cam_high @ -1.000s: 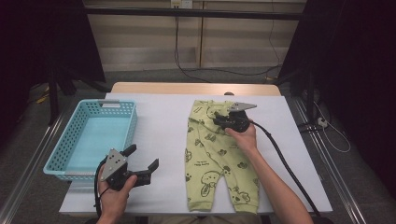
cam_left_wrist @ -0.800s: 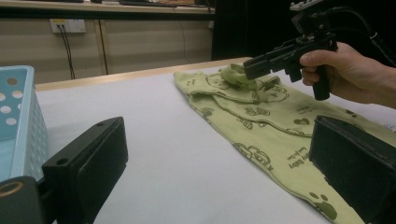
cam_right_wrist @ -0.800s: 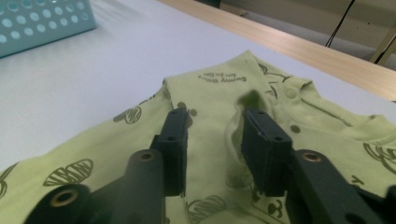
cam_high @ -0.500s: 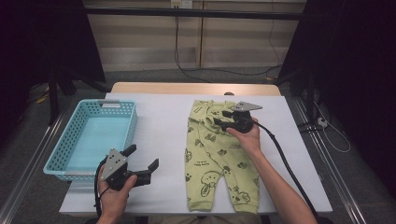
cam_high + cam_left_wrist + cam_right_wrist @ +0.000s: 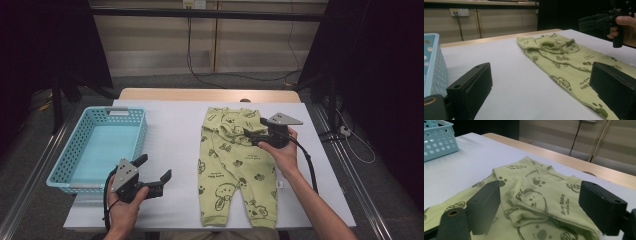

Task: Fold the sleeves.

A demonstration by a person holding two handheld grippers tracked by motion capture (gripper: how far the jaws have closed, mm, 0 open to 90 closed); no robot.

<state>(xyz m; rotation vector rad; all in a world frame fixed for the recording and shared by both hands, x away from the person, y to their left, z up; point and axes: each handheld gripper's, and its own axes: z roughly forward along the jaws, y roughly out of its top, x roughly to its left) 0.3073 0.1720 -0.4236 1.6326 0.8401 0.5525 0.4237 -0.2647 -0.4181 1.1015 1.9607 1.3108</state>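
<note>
I find the green baby romper (image 5: pixel 235 165) lying flat on the right half of the desk (image 5: pixel 175 125), its top folded over. My right gripper (image 5: pixel 248 132) hovers above that fold, jaws just opened and released, nothing between them. My left gripper (image 5: pixel 152 170) stands open near the blue basket (image 5: pixel 75 172).

**A lit table in a dark room**

The table (image 5: pixel 165 125) has a white cover and a wooden far edge. Behind it stands a beige panelled wall (image 5: pixel 165 45) with a socket (image 5: pixel 194 4) and hanging cables (image 5: pixel 189 40). Black curtains (image 5: pixel 45 40) darken both sides.
</note>
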